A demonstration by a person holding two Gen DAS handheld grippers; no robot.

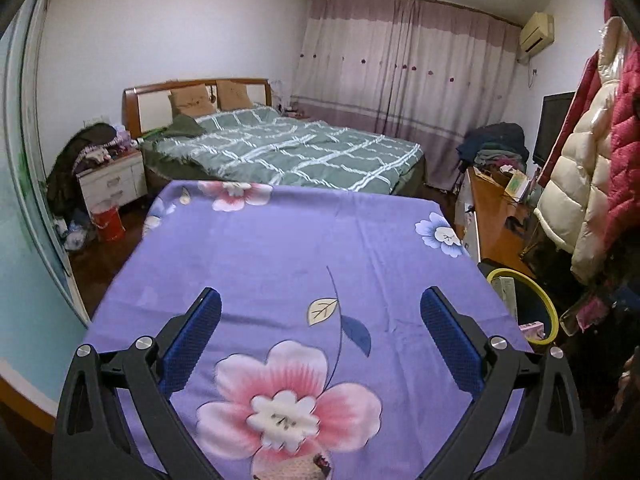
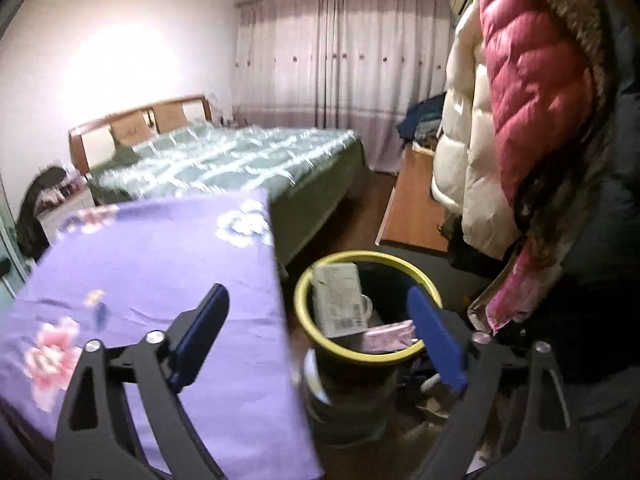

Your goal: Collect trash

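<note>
Right wrist view blurs; both grippers' fingers (image 2: pixel 202 336) spread, bin (image 2: pixel 400 354) half-hidden.

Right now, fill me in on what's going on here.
A person holds two grippers over a table with a purple floral cloth, collecting trash. The left gripper hovers above the cloth, jaws wide apart, holding nothing. The right gripper is beside the table's edge, above the yellow-rimmed bin on the floor, jaws also open and empty. The bin already holds a white carton and a pink package. No trash shows on the cloth.
</note>
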